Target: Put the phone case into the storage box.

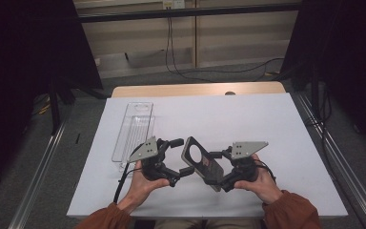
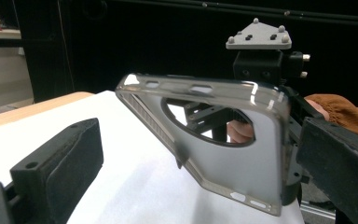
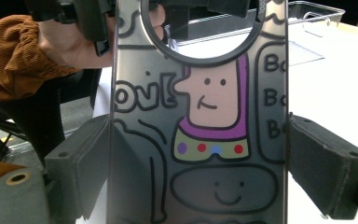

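The right gripper already has its fingers clenched on the phone case, lifted off the desk. The left gripper has fingers released around the case's far end; beyond them the clear tray awaits.

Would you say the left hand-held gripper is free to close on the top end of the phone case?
Probably yes: the left hand-held gripper stands open around the phone case, which the right hand-held gripper holds lower down.
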`<state>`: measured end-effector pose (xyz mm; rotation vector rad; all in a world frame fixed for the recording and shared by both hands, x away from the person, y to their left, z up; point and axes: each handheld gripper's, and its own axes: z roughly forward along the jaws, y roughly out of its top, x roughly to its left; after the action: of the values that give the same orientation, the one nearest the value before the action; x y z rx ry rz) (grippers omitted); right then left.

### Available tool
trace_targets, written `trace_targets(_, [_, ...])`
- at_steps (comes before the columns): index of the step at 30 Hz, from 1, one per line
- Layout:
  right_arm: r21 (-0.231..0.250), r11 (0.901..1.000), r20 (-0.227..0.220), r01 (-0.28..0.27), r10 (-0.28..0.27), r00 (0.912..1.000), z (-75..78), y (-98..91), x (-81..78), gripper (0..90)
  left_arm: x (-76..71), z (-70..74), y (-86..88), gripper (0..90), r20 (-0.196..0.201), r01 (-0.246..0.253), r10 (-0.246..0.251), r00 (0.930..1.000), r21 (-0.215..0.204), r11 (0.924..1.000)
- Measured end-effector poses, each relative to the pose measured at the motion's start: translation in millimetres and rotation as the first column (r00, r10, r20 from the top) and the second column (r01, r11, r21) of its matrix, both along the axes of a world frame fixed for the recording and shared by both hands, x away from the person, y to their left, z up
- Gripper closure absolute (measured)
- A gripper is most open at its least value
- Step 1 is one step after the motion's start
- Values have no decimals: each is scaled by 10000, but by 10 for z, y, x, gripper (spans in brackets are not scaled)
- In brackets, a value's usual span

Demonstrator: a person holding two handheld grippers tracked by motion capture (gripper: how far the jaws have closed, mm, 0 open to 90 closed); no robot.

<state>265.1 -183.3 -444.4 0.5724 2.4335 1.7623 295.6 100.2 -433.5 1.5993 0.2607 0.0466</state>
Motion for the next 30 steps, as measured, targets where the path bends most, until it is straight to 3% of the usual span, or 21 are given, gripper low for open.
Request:
trace_targets(10, [105, 9996, -110, -270, 272, 9996, 7, 10, -1, 119, 21, 4, -35, 0, -48, 223, -224, 9997, -320, 9992])
trace_targets(20, [166, 9979, -80, -627, 629, 9980, 23, 50, -21, 119, -24, 30, -124, 2, 177, 749, -747, 9970, -81, 9972])
trace_targets(23, [214, 9968, -126, -765, 768, 9970, 23, 56, -23, 119, -31, 26, -144, 1, 76, 1034, -1033, 9946, -91, 9946])
trace_targets(30, [131, 9967, -117, -795, 797, 9968, 14, 76, -30, 118, -29, 32, -142, 1, 155, 1040, -1039, 9945, -68, 9946])
